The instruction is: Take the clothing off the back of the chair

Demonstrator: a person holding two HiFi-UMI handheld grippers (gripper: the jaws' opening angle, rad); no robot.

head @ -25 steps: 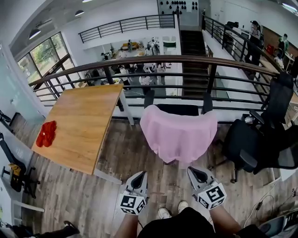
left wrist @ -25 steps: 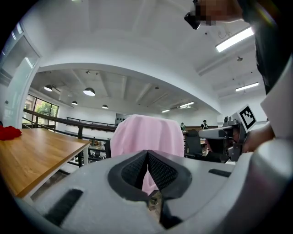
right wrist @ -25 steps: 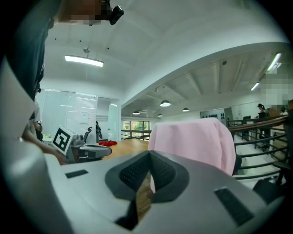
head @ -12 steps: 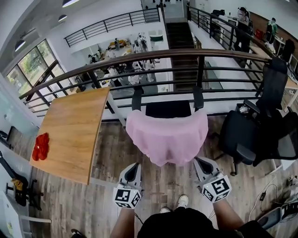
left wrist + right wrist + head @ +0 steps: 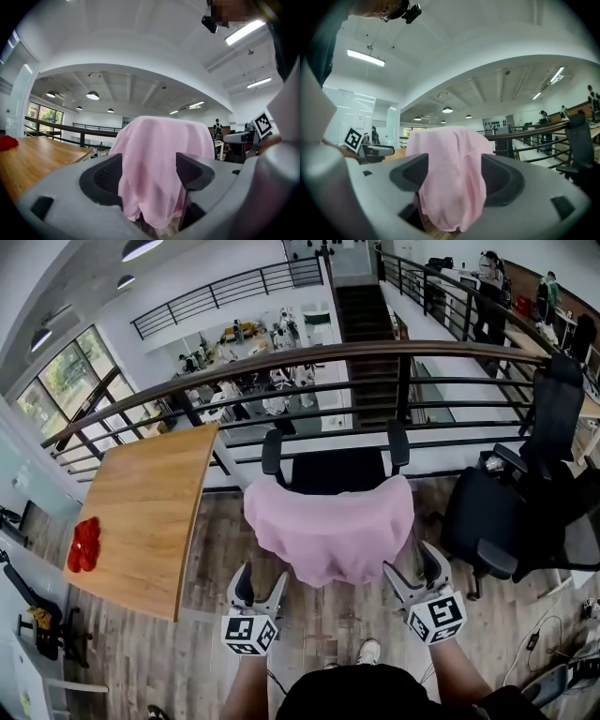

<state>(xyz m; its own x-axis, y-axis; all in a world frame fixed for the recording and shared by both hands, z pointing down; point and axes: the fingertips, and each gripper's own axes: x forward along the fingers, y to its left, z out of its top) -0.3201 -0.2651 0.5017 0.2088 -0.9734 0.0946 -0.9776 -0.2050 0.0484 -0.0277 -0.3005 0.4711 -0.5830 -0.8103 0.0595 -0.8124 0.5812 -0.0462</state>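
A pink garment hangs over the back of a black office chair, facing me. My left gripper is just short of the garment's lower left edge. My right gripper is beside its lower right edge. Both sets of jaws have just been opening and now stand open, with no pad pressing on the cloth. In the left gripper view the garment shows ahead between the left gripper's jaws. The right gripper view shows the garment in the same way beyond the right gripper.
A wooden table stands to the left with a red thing on it. A dark railing runs behind the chair. Two more black office chairs stand at the right. My shoe is on the plank floor.
Both grippers have moved forward to the hanging garment's lower edge. Their jaws, shut in the earlier frames, now stand open.
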